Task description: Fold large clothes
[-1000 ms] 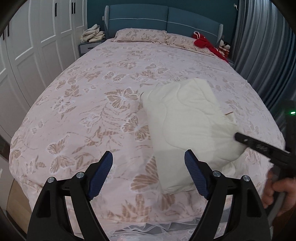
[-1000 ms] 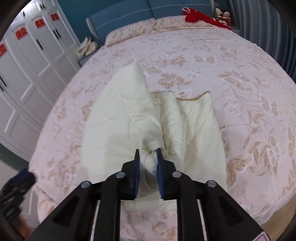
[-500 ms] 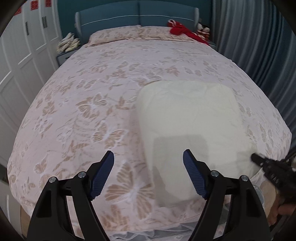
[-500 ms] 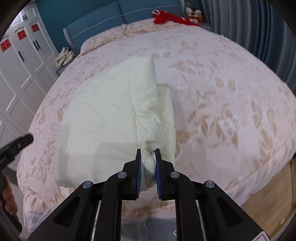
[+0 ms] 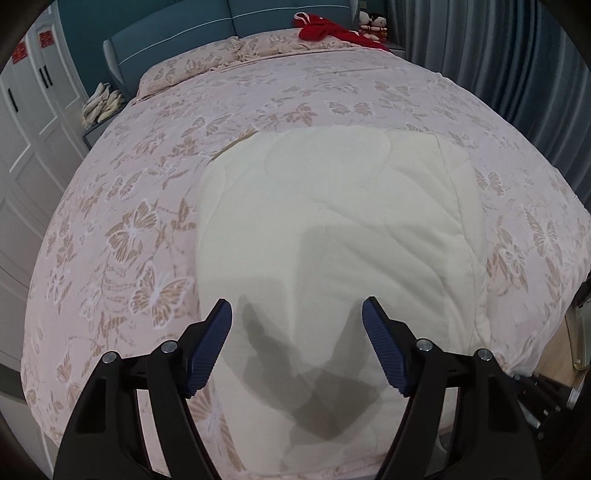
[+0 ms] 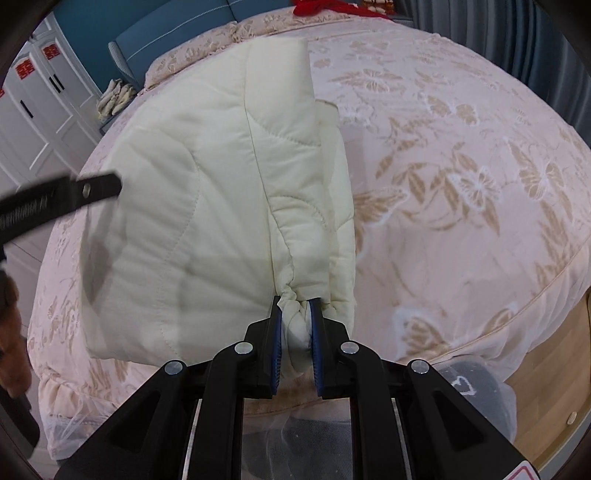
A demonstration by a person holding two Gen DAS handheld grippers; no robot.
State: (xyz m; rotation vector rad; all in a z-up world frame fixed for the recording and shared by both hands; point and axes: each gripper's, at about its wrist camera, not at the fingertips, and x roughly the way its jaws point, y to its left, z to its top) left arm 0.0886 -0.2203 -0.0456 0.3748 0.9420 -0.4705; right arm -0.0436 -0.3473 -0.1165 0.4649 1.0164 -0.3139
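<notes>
A cream quilted garment point(image 5: 343, 229) lies folded on the pink butterfly bedspread point(image 5: 140, 206) near the foot of the bed. My left gripper point(image 5: 297, 321) hovers over its near edge, its jaws wide and closing, with the pads clear of the fabric below. In the right wrist view the same garment point(image 6: 207, 192) fills the middle, and my right gripper point(image 6: 295, 317) is shut on a bunched corner of it at the near right edge. One finger of the left gripper point(image 6: 85, 192) reaches in from the left over the garment.
A red cloth point(image 5: 325, 29) and small dolls point(image 5: 373, 22) lie by the blue headboard point(image 5: 236, 18). White wardrobe doors point(image 5: 26, 122) stand at the left, grey curtains point(image 5: 498, 55) at the right. The wooden floor point(image 6: 550, 391) shows past the bed's corner.
The left gripper has swung from the bare bedspread to over the garment's near edge. The right gripper has lowered the held corner, so the raised cloth now lies flatter on the bed.
</notes>
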